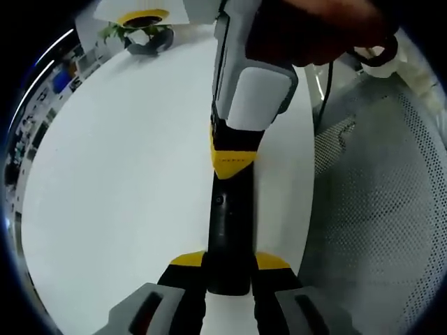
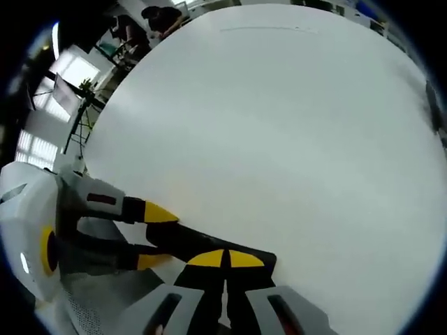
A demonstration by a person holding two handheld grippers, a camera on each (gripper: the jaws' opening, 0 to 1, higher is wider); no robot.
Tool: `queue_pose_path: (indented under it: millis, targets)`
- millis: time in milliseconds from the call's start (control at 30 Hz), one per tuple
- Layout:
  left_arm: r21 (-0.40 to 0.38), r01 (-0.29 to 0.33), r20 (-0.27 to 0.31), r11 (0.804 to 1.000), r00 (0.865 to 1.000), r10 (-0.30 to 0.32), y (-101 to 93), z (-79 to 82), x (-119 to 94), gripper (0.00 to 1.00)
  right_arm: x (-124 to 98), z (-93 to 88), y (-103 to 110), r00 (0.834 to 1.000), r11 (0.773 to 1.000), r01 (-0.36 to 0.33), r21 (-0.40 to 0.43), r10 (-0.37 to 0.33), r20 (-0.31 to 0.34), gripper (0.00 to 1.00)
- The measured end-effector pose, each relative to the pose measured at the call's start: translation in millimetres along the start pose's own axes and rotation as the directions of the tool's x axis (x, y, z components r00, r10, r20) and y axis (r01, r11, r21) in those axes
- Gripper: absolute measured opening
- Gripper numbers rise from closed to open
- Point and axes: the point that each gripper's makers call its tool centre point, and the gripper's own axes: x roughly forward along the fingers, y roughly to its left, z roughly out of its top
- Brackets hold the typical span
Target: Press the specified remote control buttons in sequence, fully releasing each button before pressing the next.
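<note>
A slim black remote (image 1: pixel 227 216) is held over the white table (image 1: pixel 119 174). My left gripper (image 1: pixel 230 262) is shut on its near end, one yellow tip on each side. From above, my right gripper (image 1: pixel 234 159) comes down with its yellow tips closed together, resting on the remote's far end. In the right gripper view, the right gripper (image 2: pixel 225 259) is shut with its tips on the remote (image 2: pixel 181 239). The left gripper (image 2: pixel 155 236) enters from the left and clamps the remote between its two jaws. The buttons are too dark to make out.
A grey perforated mesh surface (image 1: pixel 391 209) lies to the right of the table edge, with a black cable (image 1: pixel 325 91) hanging by it. A grey ring-shaped object with a yellow top (image 1: pixel 148 35) sits at the table's far end. Room furniture (image 2: pixel 77 91) stands beyond the table.
</note>
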Motion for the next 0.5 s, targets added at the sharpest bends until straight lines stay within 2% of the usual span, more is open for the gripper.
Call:
queue_pose_path:
  millis: [367,500]
  targets:
    - [0.001,-0.001,-0.016,1.0,1.0,0.001,-0.1,0.3,0.2,0.23,-2.3,-0.2,1.4,0.999,1.0,-0.018,0.003,0.018,0.037,0.0]
    - [0.0,0.001,-0.013,1.0,1.0,-0.001,0.1,0.1,0.3,0.23,-1.3,-6.0,11.3,0.999,0.999,-0.046,-0.013,0.047,0.017,0.0]
